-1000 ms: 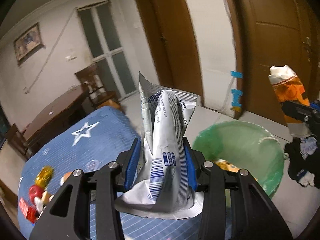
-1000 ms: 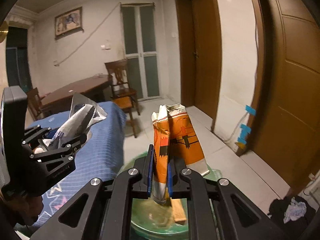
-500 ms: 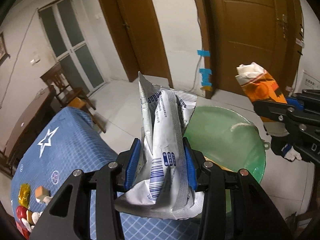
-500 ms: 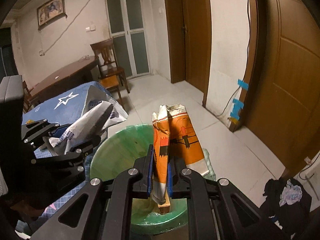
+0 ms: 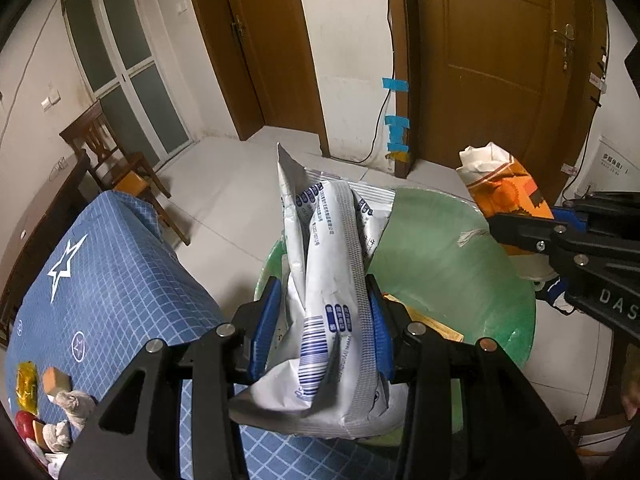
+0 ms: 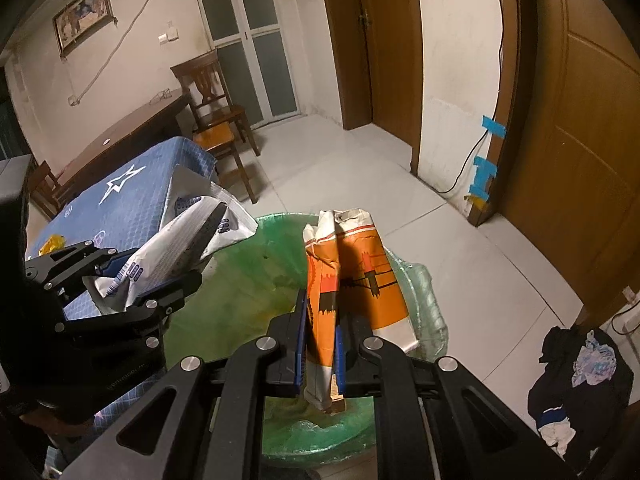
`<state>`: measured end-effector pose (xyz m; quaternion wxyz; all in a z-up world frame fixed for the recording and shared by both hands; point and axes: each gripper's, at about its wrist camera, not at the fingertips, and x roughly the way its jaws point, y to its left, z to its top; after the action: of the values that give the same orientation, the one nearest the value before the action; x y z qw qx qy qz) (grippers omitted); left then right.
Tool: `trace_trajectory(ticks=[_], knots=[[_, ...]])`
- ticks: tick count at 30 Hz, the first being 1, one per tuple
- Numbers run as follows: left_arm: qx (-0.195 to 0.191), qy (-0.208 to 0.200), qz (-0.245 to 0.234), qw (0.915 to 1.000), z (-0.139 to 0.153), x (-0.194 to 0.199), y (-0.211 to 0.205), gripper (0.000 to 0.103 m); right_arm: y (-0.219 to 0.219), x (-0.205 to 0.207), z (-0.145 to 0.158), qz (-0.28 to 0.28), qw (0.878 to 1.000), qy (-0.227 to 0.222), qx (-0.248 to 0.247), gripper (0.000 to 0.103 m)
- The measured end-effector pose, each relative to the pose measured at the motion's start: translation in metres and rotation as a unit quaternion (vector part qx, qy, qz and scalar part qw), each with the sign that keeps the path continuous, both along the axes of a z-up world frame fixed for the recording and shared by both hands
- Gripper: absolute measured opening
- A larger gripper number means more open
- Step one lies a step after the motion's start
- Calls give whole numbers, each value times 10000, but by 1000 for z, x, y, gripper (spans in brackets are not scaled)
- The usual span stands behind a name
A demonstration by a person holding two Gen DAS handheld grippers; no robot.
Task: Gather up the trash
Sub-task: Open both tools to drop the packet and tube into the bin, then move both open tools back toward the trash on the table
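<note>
My left gripper [image 5: 322, 320] pinches the white wrapper [image 5: 328, 280], my right gripper [image 6: 320, 344] the orange carton [image 6: 352, 280]; lower centre, the green-lined bin's [image 6: 424, 304] rim could catch either on release.

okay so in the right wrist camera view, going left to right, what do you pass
Left gripper holding the white wrapper → right gripper pinching the orange carton over the green bin → dark clothes pile.

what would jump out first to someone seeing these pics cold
Two crumpled wrappers held over a green-lined trash bin: a white and blue wrapper clamped in the left gripper, and an orange wrapper pinched in the right gripper. To the left is a blue star-print cloth.
</note>
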<state>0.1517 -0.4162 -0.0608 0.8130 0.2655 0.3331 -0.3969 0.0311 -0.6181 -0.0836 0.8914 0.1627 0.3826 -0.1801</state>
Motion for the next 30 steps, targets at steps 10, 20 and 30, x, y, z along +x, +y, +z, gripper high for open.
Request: trace_trajectory(ticks=[10, 20, 30], knots=[[-5, -40, 43, 10000, 0, -2, -4, 49, 1, 17, -11, 80, 10000, 30, -34, 20], [-30, -231, -22, 9997, 1, -12, 0, 70, -5, 10, -15, -71, 9999, -104, -18, 42], [-141, -393, 322, 9986, 8, -6, 24, 70, 0, 1, -11, -162, 9994, -298, -117, 42]])
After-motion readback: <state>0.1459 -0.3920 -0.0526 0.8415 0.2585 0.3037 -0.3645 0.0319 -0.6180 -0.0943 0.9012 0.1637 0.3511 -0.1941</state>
